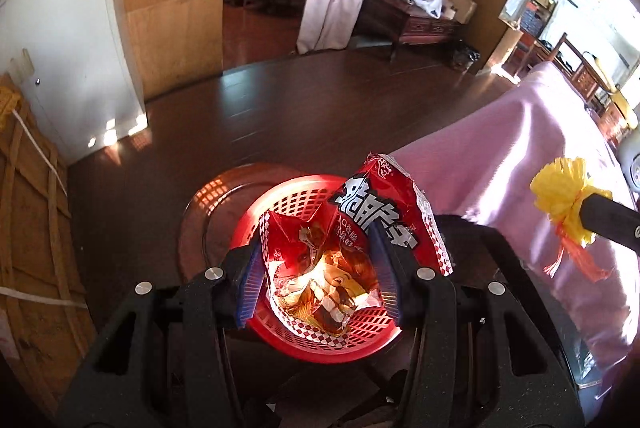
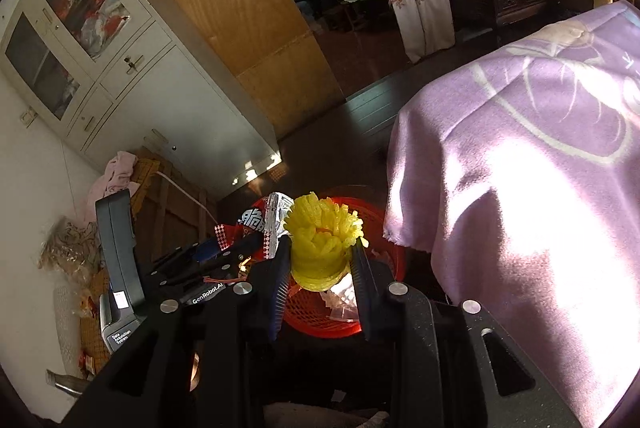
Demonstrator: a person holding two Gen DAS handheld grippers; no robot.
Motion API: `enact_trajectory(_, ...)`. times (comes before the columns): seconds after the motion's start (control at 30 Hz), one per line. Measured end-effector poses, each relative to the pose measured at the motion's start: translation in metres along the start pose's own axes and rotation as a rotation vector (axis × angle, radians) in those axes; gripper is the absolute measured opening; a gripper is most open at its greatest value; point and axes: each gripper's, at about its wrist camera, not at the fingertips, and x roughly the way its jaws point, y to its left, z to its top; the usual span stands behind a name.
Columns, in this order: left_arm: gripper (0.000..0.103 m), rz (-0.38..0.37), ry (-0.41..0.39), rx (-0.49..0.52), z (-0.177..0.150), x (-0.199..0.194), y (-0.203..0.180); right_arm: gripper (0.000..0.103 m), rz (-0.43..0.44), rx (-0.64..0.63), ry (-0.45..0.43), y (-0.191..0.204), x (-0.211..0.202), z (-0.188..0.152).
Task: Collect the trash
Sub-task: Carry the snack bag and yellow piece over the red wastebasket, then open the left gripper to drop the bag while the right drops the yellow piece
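Observation:
My left gripper (image 1: 316, 264) is shut on a crumpled red snack wrapper (image 1: 340, 252) and holds it just above a red plastic mesh basket (image 1: 288, 204) on the dark floor. My right gripper (image 2: 320, 260) is shut on a yellow foam fruit net (image 2: 320, 244) and holds it over the same basket (image 2: 376, 216). The net (image 1: 560, 200) and the right gripper's black finger show at the right of the left wrist view. The wrapper (image 2: 260, 220) and left gripper show at the left of the right wrist view. Some pale scraps (image 2: 340, 304) lie inside the basket.
A table draped in a purple cloth (image 1: 520, 156) (image 2: 520, 188) stands close on the right of the basket. A wooden crate (image 1: 32, 228) and a white cabinet (image 2: 120, 68) are on the left. A round reddish tray (image 1: 208, 204) lies under the basket.

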Motion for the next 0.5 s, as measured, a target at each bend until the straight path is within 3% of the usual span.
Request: enact_trajectory(0.5, 0.052, 0.012, 0.129, -0.039, -0.009, 0.047, 0.017, 0.029, -0.01, -0.006, 0.19, -0.001, 0.097, -0.012)
